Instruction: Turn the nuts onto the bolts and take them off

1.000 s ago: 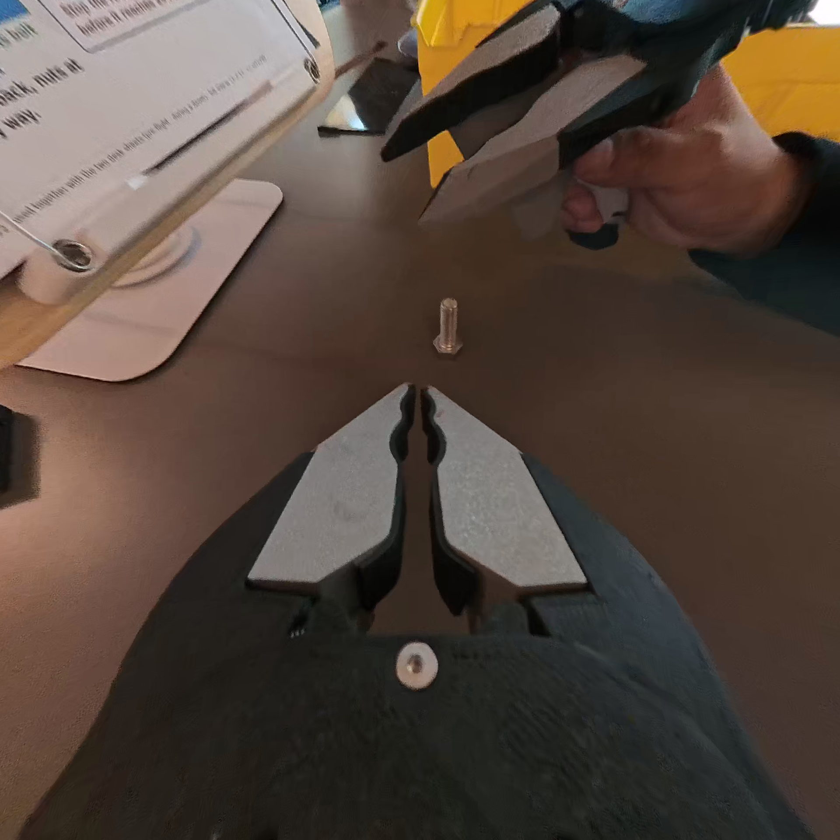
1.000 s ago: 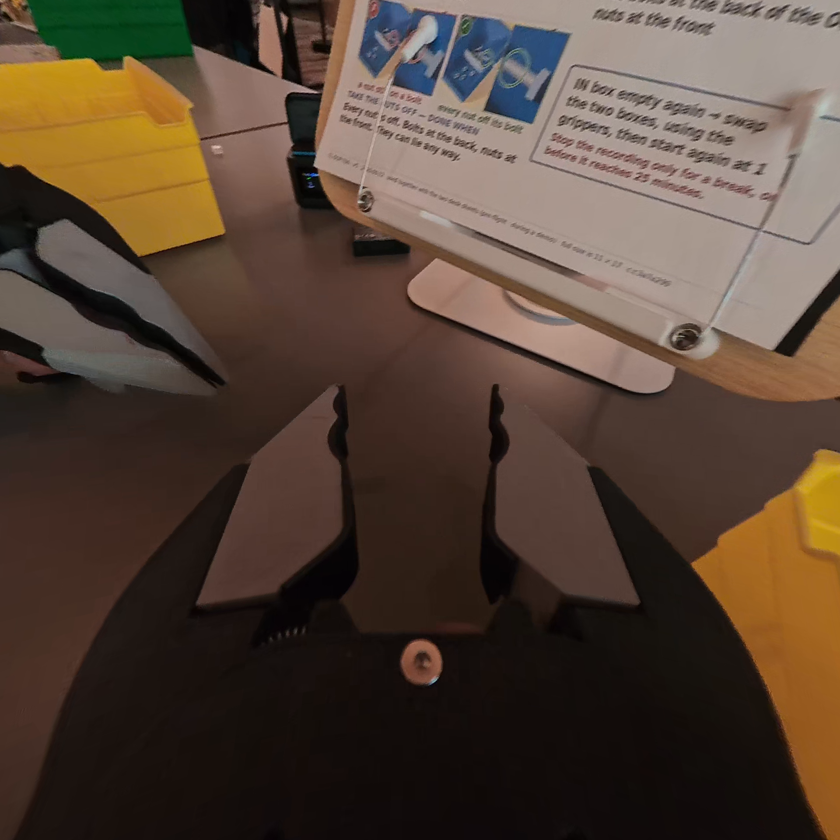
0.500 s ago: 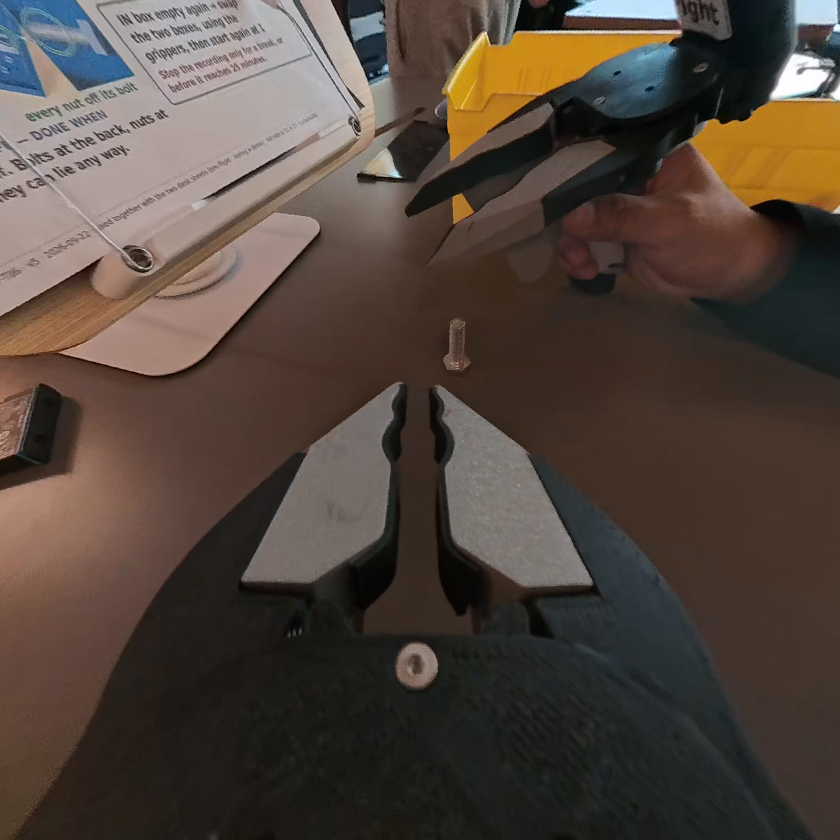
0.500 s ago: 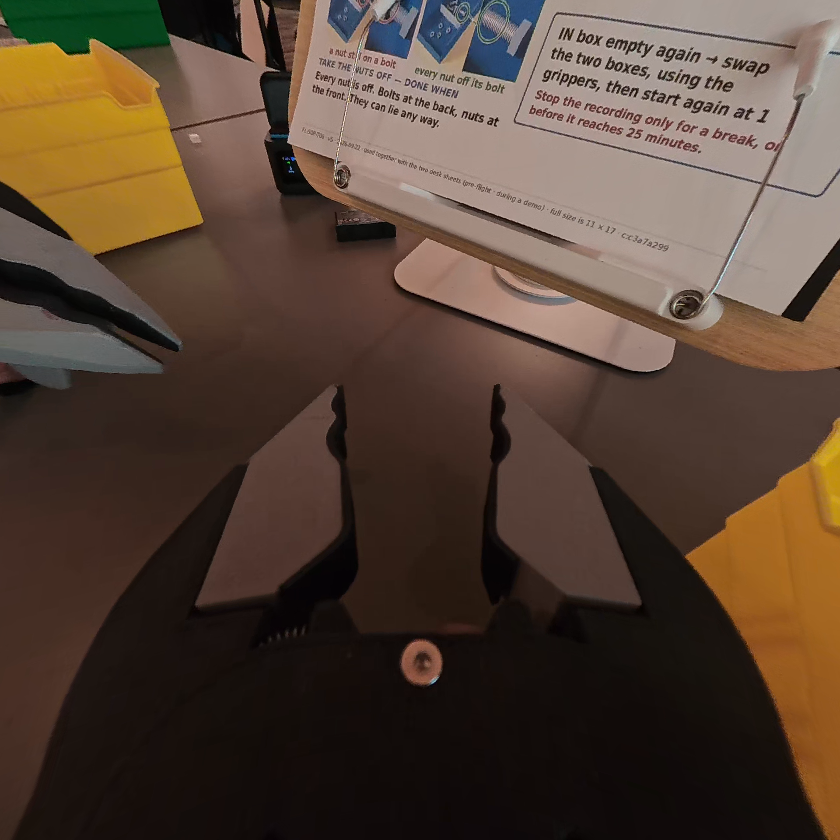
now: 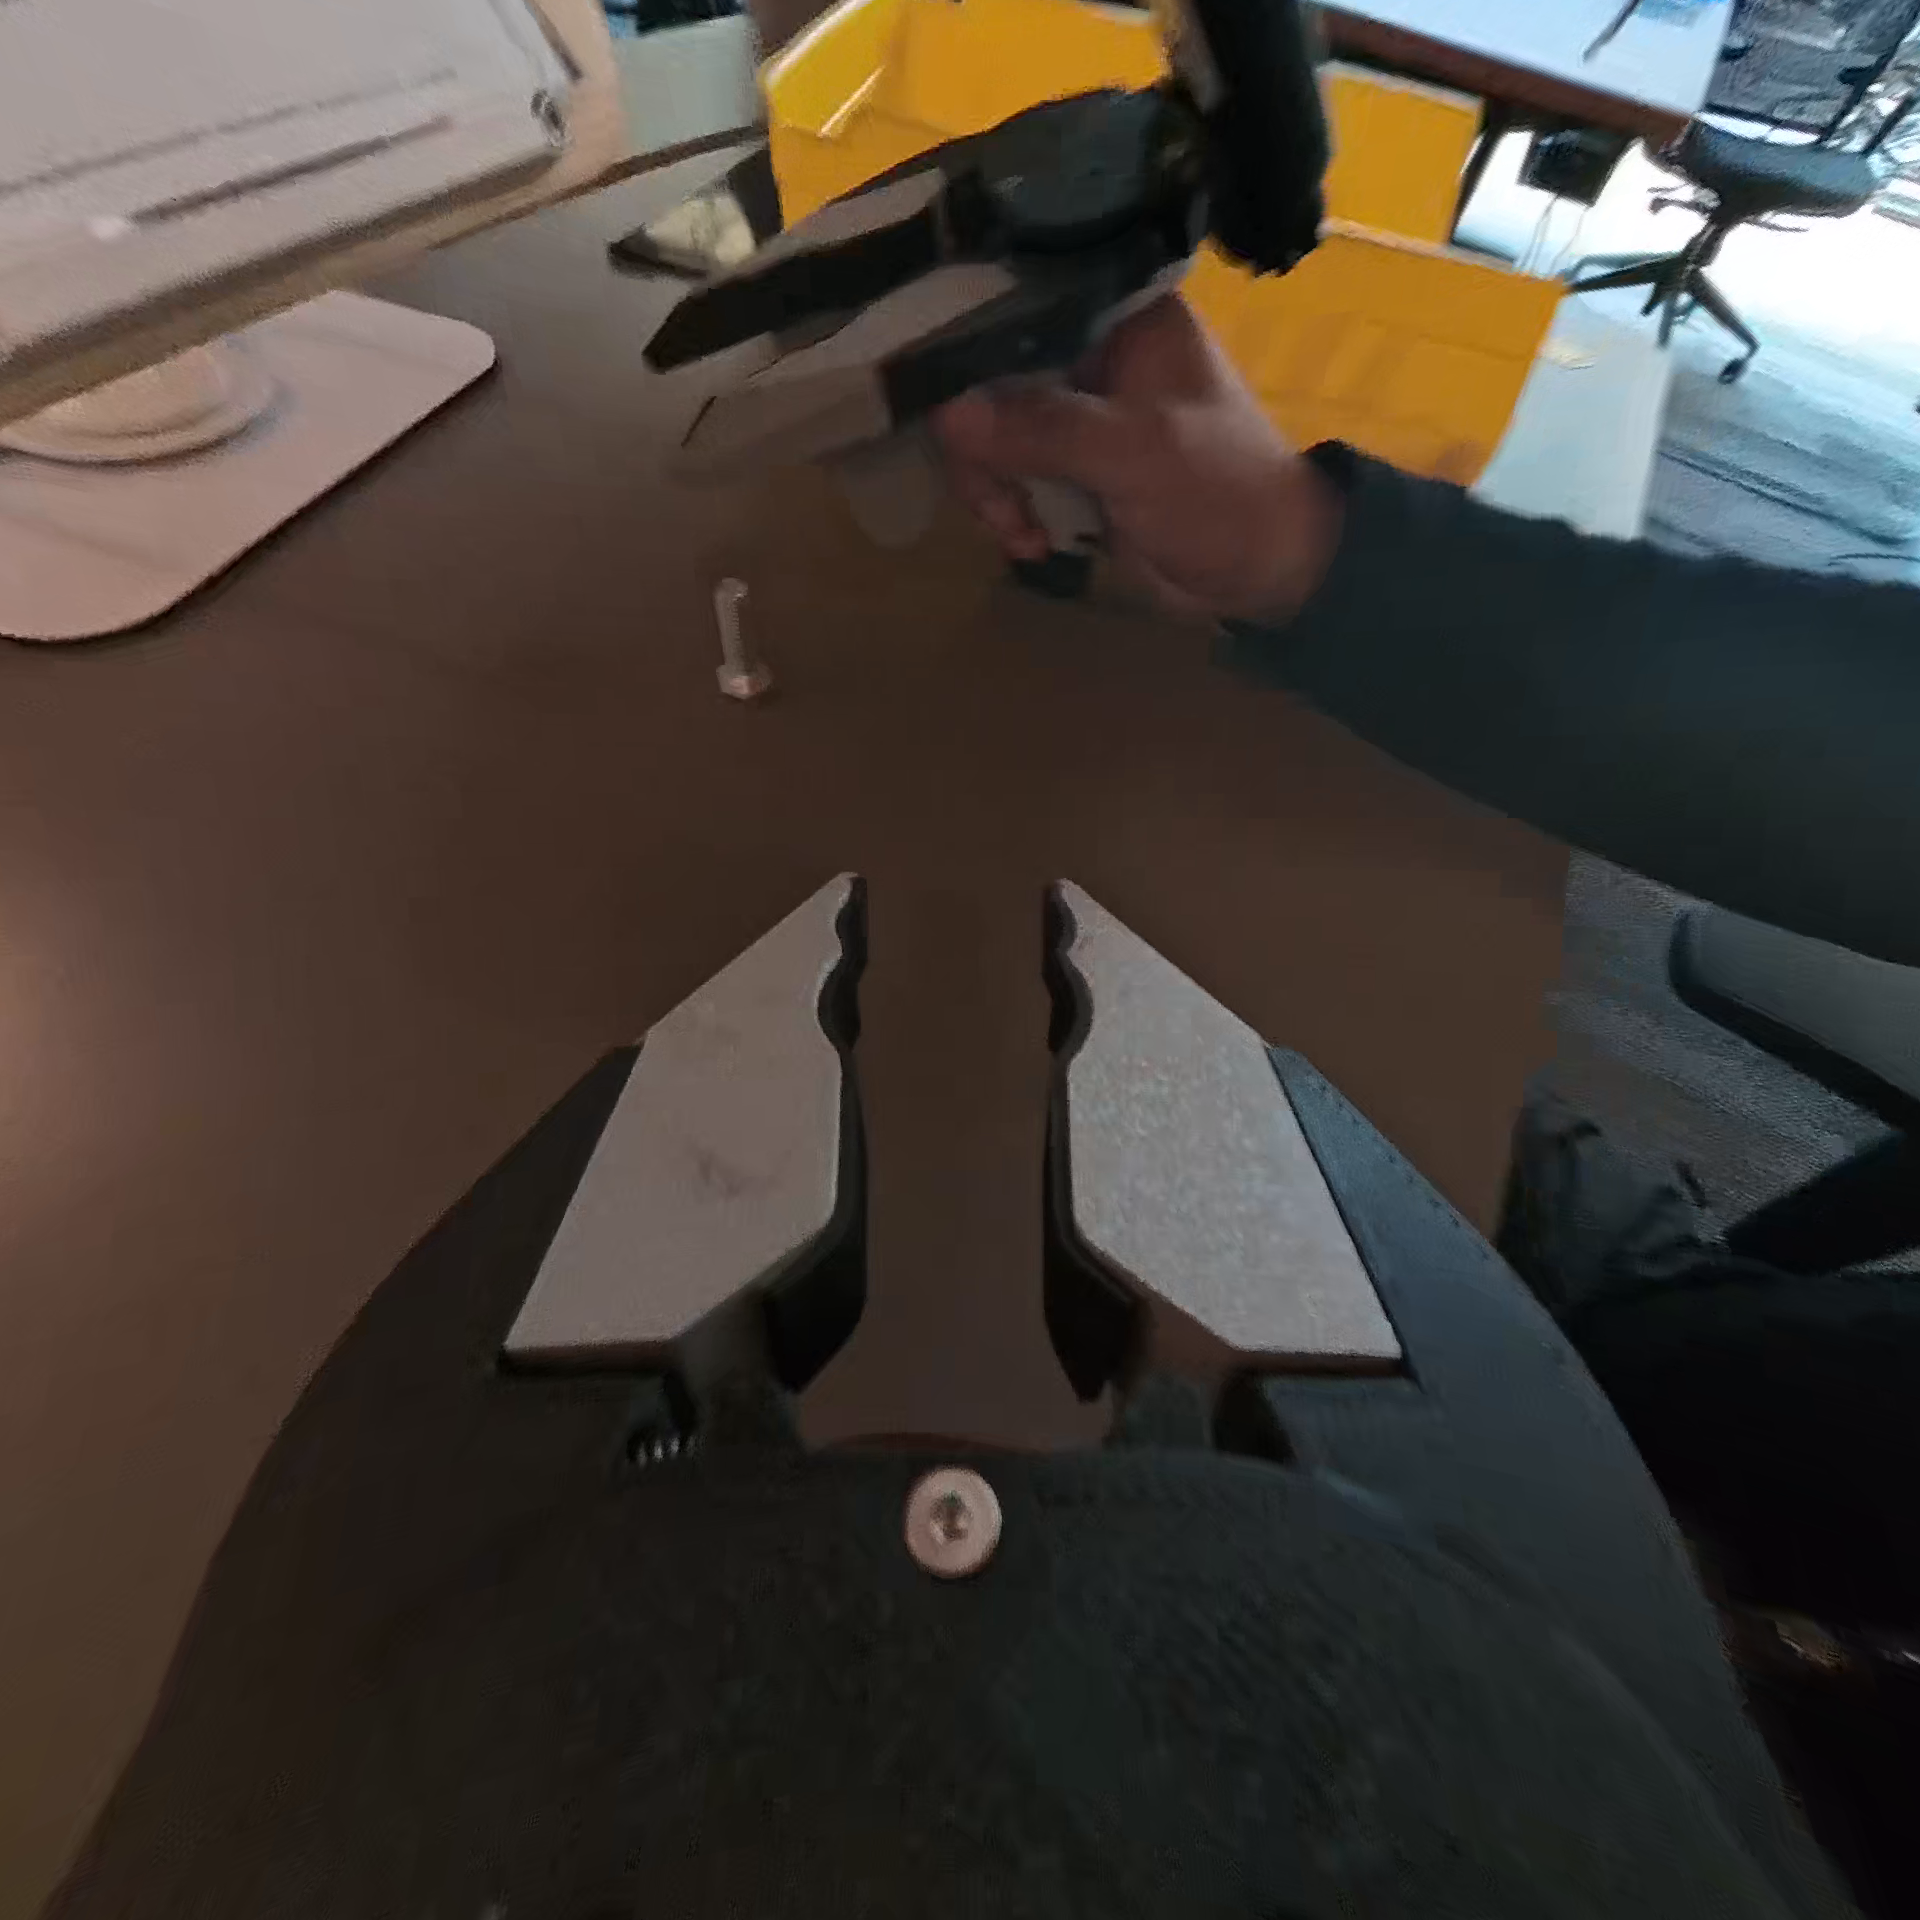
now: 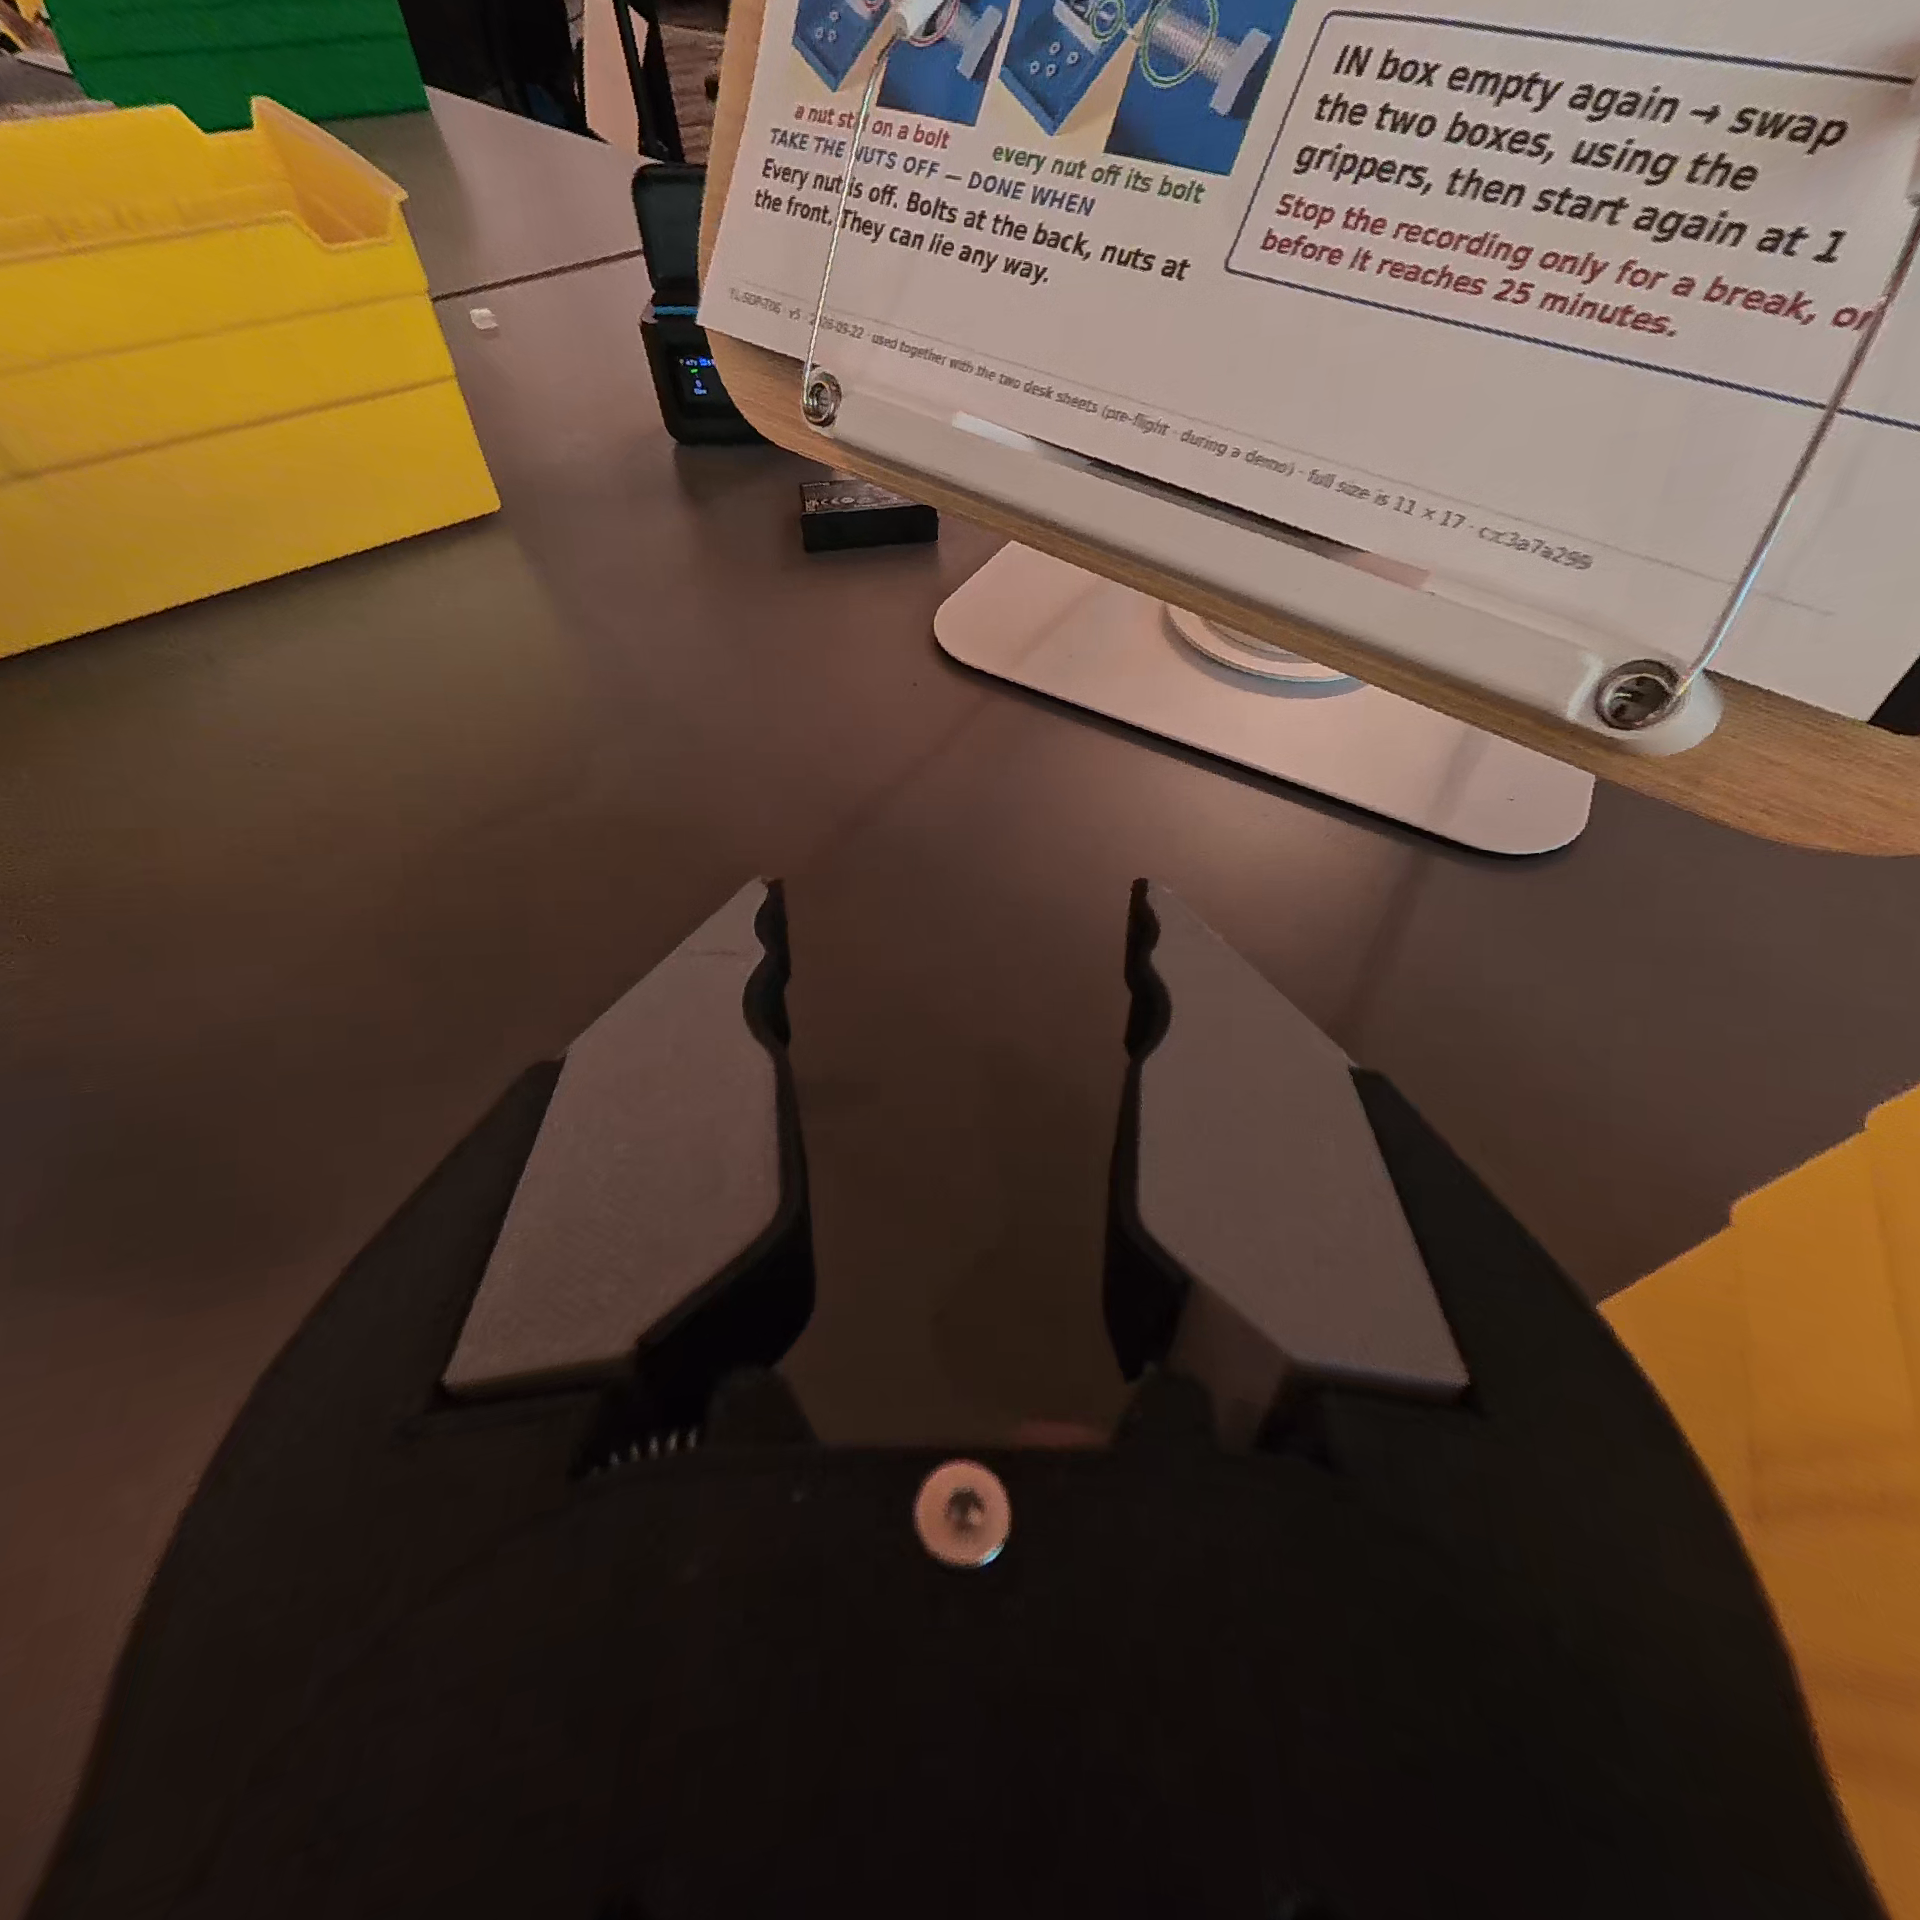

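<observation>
Now bolt [image 5: 740,646] standing head-down on bench [image 5: 312,831]; left gripper [image 5: 951,914] sitting empty, jaws apart, near bolt; right gripper [image 6: 956,914] empty, jaws apart; next needing bolt pickup.

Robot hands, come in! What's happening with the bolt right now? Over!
Left gripper open, empty. Right gripper open, empty. Bolt standing on its head on the table, no nut on it, untouched. Nothing between left gripper and bolt.

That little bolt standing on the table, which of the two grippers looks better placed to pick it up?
Probably the left gripper. Its open jaws point almost straight at the upright bolt ahead of it on the table. The right gripper, also open, faces the document stand, with no bolt in its view.
</observation>
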A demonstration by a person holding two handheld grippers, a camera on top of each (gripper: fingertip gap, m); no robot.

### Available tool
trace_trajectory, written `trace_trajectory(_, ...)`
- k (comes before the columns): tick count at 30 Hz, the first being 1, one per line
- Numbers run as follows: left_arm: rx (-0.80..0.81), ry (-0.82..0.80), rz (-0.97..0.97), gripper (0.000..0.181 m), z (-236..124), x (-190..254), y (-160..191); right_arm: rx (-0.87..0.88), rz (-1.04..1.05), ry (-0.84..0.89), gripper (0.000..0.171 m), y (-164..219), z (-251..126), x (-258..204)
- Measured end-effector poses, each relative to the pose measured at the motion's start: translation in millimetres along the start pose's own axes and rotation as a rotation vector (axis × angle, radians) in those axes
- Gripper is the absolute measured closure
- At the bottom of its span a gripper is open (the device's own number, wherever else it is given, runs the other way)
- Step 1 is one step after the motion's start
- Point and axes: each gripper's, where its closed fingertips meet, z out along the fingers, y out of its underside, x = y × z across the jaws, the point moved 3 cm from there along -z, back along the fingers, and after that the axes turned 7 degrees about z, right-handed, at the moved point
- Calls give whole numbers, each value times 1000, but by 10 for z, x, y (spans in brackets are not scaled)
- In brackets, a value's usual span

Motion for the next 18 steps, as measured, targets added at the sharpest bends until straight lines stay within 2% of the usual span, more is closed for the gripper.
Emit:
trace_trajectory(3, 41, 33, 1, 144, -348, 128, -281, -8, -15, 2, 109, 12, 10, -18)
trace_trajectory(5, 55, 9, 7, 148, -649, 65, -492, -8, -16, 3, 110, 13, 10, -19)
trace_trajectory(10, 7, -230, -35, 140, -1569, -634, -743, 15, 5, 0, 110, -10, -20, 0)
trace_trajectory(12, -87, -341, -99, 134, -1952, -1016, -611, 14, 11, -1, 110, -7, -21, 2)
trace_trajectory(14, -187, -458, -169, 136, -2313, -1375, -369, 5, 7, -1, 110, 0, -11, -2)
trace_trajectory(18, -389, -528, -318, 145, -2735, -1732, 243, -15, -14, 3, 111, 19, 12, -23)
